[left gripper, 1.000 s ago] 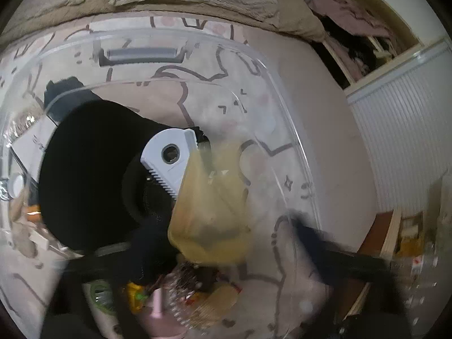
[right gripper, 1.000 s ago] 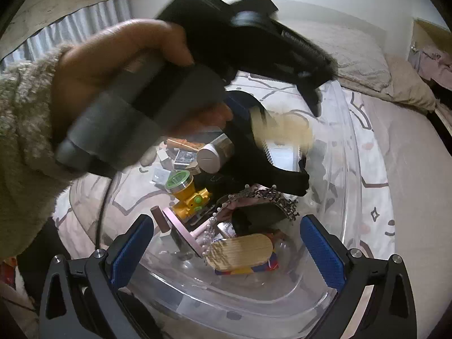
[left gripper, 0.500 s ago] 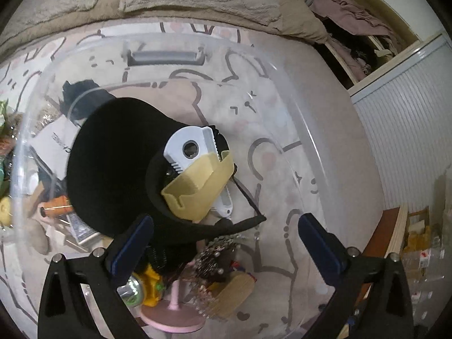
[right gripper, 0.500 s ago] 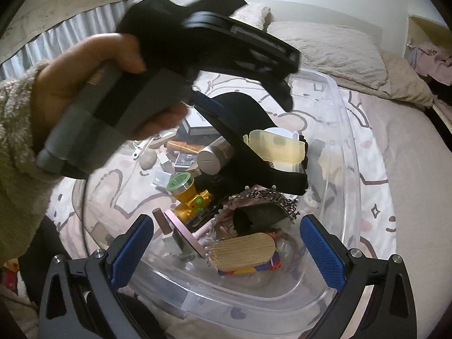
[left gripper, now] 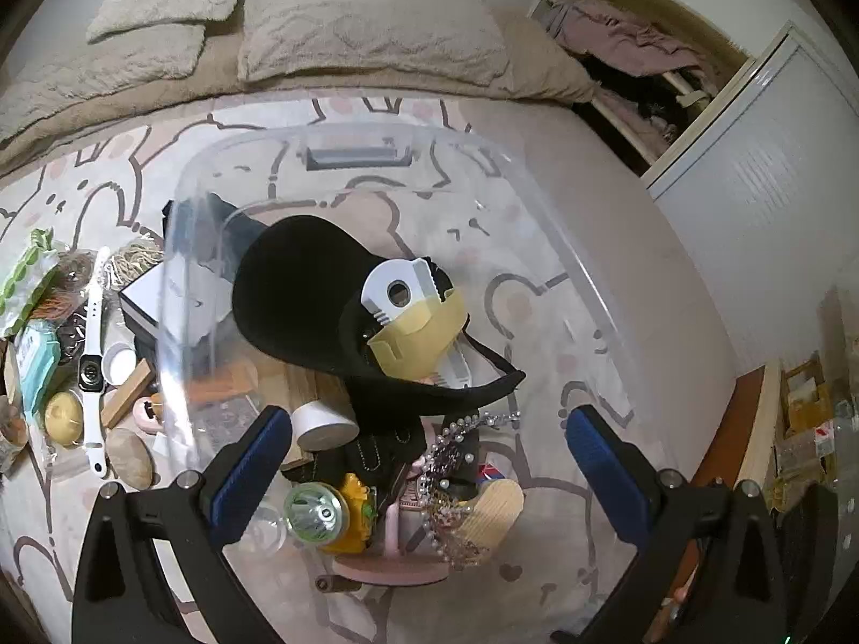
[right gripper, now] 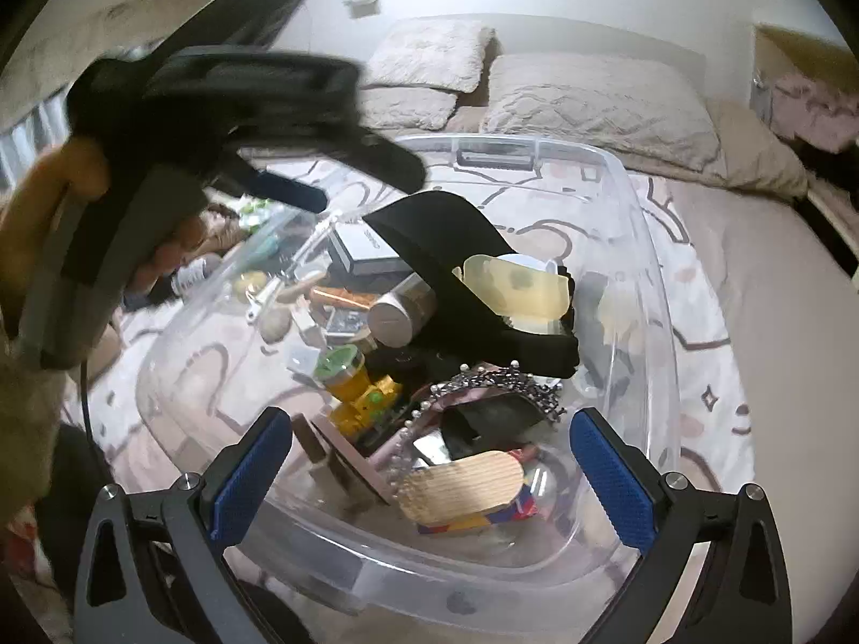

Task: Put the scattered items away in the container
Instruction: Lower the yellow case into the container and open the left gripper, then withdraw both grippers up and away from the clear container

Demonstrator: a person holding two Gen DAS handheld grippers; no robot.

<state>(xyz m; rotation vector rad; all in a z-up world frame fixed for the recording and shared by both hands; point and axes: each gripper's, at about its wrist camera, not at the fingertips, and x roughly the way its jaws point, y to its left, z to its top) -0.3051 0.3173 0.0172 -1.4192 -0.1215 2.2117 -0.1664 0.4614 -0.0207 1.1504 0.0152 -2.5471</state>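
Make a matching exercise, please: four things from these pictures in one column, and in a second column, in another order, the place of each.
Things:
1. white smartwatch
2. black cap
3. yellow flashlight
4. grey handle

Places:
A. on the far wall of the clear bin
B. inside the bin, at the near end, beside the pearl beads
C. on the bed cover, outside the bin
D. inside the bin, with a white and yellow tool lying on it

Pairs: 1-C, 2-D, 3-B, 4-A

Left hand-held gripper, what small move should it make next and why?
Probably swing the left hand-held gripper left toward the white smartwatch: its jaws are open and empty, the clear bin already holds the yellow-capped tool, and the watch lies outside.
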